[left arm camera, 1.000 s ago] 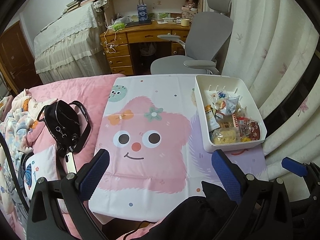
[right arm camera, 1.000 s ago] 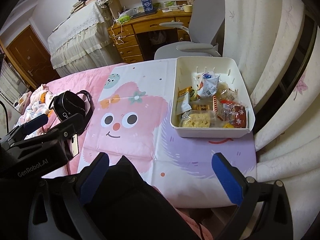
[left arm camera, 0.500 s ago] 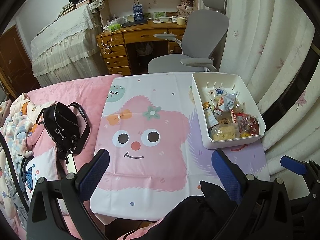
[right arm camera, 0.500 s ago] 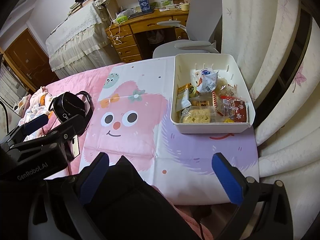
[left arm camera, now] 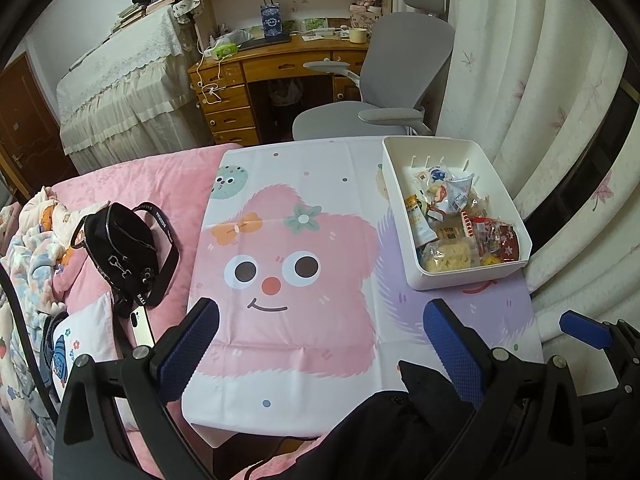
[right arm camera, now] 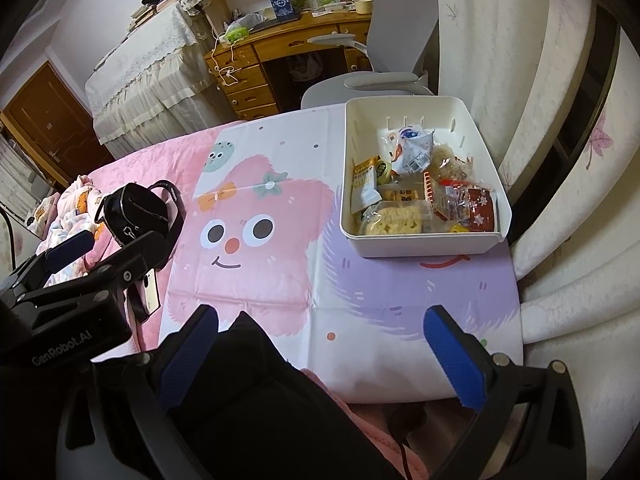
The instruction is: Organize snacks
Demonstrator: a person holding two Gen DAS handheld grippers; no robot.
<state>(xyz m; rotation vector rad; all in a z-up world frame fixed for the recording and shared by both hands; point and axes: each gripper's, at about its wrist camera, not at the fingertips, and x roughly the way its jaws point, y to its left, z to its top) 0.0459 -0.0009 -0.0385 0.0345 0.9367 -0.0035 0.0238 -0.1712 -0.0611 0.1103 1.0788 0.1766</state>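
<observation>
Right wrist: right gripper (right arm camera: pixel 322 350) agape, aloft.

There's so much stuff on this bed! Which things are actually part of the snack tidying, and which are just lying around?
Part of the job:
- white bin, at the far right of the cartoon mat
- snack packets piled inside the bin
- left gripper and right gripper, both open and empty

Just lying about:
- black bag
- phone
- blanket
- grey chair
- wooden desk

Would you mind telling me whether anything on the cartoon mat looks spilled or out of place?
Nothing stands out: the snacks all lie jumbled inside the white bin, none on the cartoon mat.
</observation>
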